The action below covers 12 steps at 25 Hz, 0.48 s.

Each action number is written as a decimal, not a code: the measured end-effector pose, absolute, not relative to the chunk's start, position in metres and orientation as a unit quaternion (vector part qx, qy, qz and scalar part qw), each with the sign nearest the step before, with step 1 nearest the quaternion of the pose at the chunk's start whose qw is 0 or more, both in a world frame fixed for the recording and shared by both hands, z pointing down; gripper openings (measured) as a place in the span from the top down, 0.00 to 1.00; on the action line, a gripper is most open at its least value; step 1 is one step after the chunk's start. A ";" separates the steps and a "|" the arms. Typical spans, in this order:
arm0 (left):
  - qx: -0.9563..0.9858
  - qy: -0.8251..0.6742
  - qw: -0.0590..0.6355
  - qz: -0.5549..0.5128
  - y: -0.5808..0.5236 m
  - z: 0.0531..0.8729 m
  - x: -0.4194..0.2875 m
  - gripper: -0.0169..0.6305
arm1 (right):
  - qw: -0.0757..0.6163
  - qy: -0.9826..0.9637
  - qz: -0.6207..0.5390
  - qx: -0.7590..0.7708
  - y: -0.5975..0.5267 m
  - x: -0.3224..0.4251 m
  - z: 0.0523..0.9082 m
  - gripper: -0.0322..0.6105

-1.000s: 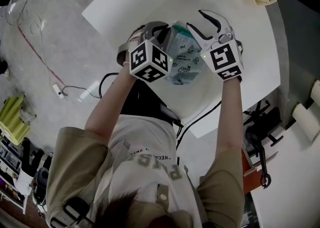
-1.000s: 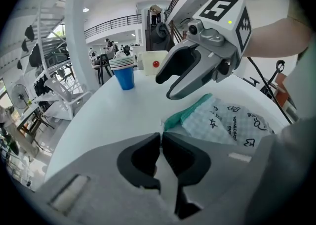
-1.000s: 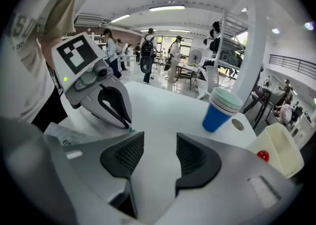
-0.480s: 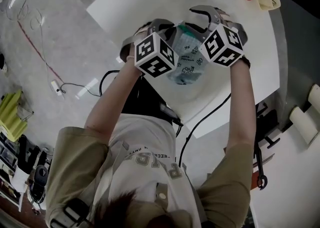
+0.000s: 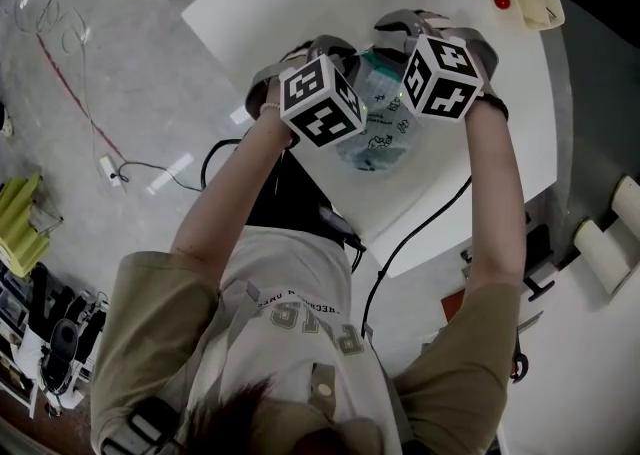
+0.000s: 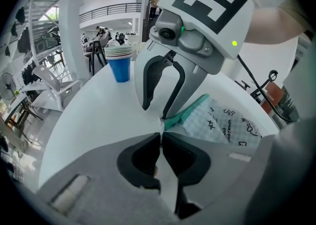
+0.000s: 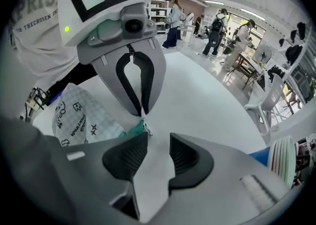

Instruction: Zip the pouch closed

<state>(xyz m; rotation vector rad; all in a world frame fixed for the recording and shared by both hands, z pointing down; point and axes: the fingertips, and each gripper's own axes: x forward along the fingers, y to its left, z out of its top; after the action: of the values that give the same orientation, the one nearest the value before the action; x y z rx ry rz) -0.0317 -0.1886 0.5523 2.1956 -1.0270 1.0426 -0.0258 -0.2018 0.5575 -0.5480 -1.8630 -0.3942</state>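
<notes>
left gripper view: left tool [image 6: 161, 135] pinches pouch [image 6: 222, 126] end; right tool [image 6: 156, 112], narrowing, open beside it.

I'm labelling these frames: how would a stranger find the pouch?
Start at the white table. Near its edge closest to the person is the pouch: the only soft thing there, pale checked with black doodles and a teal zip strip.
</notes>
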 end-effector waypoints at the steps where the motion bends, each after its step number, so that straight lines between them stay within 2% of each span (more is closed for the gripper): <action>1: 0.805 -0.376 0.249 0.384 -0.189 0.552 -0.032 0.93 | 0.551 -0.781 -0.172 -0.239 -0.201 -0.026 0.558 0.73; 12: 0.797 -0.368 0.258 0.403 -0.188 0.553 -0.032 0.92 | 0.582 -0.697 -0.231 -0.348 -0.186 -0.020 0.563 0.84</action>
<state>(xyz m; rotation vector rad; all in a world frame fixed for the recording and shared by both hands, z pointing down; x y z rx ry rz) -0.0320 -0.1885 0.5530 2.1609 -0.9986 1.0914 -0.0196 -0.1864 0.5627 -0.8131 -1.6278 -0.5403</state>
